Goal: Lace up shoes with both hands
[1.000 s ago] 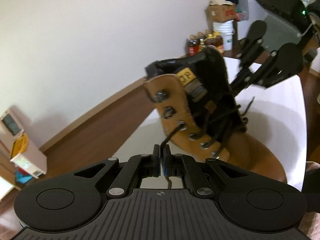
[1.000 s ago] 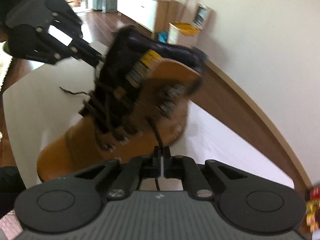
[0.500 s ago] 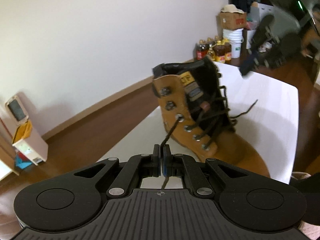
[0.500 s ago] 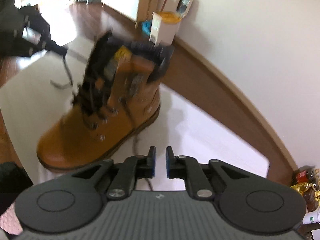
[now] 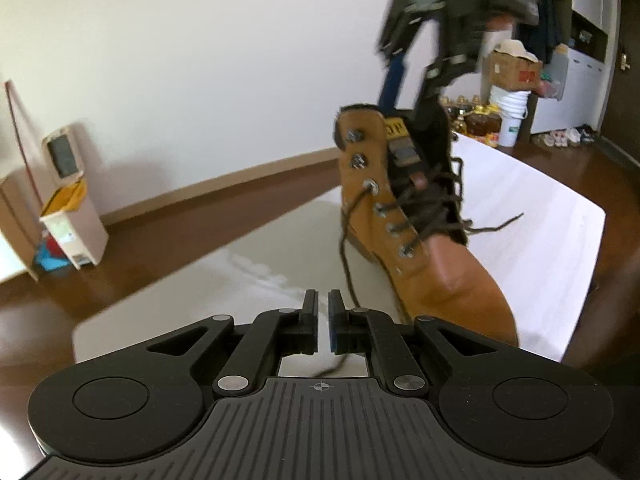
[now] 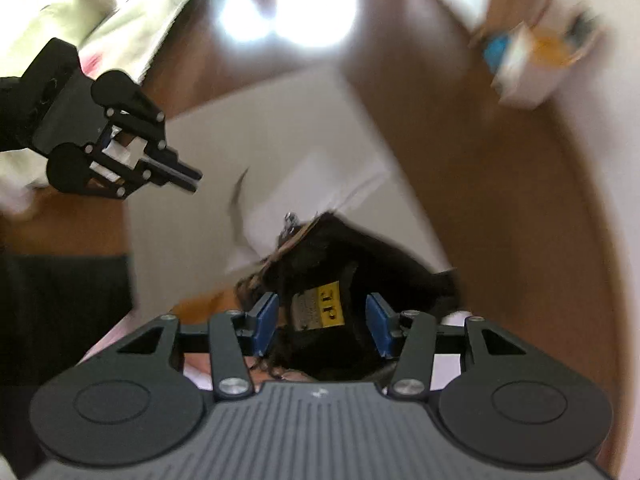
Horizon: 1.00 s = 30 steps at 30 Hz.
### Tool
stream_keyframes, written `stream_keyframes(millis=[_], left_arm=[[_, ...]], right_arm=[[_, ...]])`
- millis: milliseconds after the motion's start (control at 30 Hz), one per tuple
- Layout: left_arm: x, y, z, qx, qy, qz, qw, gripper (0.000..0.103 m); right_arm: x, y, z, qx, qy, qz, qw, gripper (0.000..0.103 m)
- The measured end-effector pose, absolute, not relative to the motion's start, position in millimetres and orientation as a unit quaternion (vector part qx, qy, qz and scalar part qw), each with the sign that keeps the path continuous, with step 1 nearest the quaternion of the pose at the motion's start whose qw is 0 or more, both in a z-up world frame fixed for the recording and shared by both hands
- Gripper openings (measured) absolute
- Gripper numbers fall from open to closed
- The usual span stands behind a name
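- Both lace ends have just been let go. A second ago each pair of tongs was clenched on dark cord; now neither is.
- The left tongs have parted a crack. The dark brown lace that they were pinching now runs slack from the third eyelet, down past their right finger and not between the pads. Released, then.
- The right tongs have swung up from the side of the tan leather lace-up boot to sit right over its open collar, pointing steeply down. Their jaws are opening, and the black tongue with its yellow label shows between the blue pads, which do not touch it.
- The boot stands upright on the white desk. It is laced through the lower eyelets, the top two hooks are bare, and the other lace end trails loose on the far side of the boot.
- My read is that the pull-tight is finished and this is a regrip. The right looks set to take the tongue or collar, and the left needs its lace back for the hooks.
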State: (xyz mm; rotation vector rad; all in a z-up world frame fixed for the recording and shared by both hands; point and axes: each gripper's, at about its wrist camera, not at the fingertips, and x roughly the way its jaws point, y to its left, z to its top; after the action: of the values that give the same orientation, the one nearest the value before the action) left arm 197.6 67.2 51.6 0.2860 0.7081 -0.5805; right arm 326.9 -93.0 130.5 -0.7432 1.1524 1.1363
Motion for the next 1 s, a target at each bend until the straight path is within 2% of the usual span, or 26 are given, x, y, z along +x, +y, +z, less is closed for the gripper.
stream_keyframes(millis=[133,167,200,233,367,467,533,600,667,733,800,1000], left_arm=[[191,54,35,0.126,0.346,-0.291,0.883,0.007],[190,54,35,0.123,0.348,-0.293,0.882,0.007],[189,50,31,0.116,0.353,-0.301,0.878,0.009],[188,50,29,0.114,0.354,-0.304,0.877,0.01],[188,35,13,0.104,0.366,-0.337,0.861,0.018],[187,30,5,0.098,0.372,-0.349,0.854,0.02],[185,24,-2,0.105,0.372,-0.356,0.851,0.021],[183,22,-5,0.103,0.371,-0.354,0.852,0.022],[179,24,-7,0.092,0.372,-0.345,0.857,0.024],[174,26,-8,0.096,0.366,-0.337,0.862,0.025],[171,29,-10,0.098,0.367,-0.33,0.864,0.025],[164,25,-20,0.121,0.364,-0.329,0.863,0.029]], right_arm=[[346,-82,105,-0.3,0.578,0.516,0.556,0.044],[345,-80,101,-0.291,0.592,0.523,0.54,0.028],[344,-78,99,-0.284,0.601,0.53,0.526,0.015],[340,-77,103,-0.279,0.601,0.538,0.521,0.009],[316,-67,129,-0.302,0.572,0.557,0.52,0.009],[314,-66,138,-0.304,0.565,0.558,0.526,0.009],[309,-64,139,-0.317,0.559,0.551,0.532,0.011],[308,-62,139,-0.328,0.55,0.535,0.551,0.026],[306,-65,147,-0.316,0.536,0.525,0.58,0.035],[303,-74,156,-0.305,0.522,0.512,0.61,0.038],[298,-84,163,-0.295,0.496,0.486,0.657,0.046],[236,-154,186,-0.184,0.388,0.349,0.833,0.054]])
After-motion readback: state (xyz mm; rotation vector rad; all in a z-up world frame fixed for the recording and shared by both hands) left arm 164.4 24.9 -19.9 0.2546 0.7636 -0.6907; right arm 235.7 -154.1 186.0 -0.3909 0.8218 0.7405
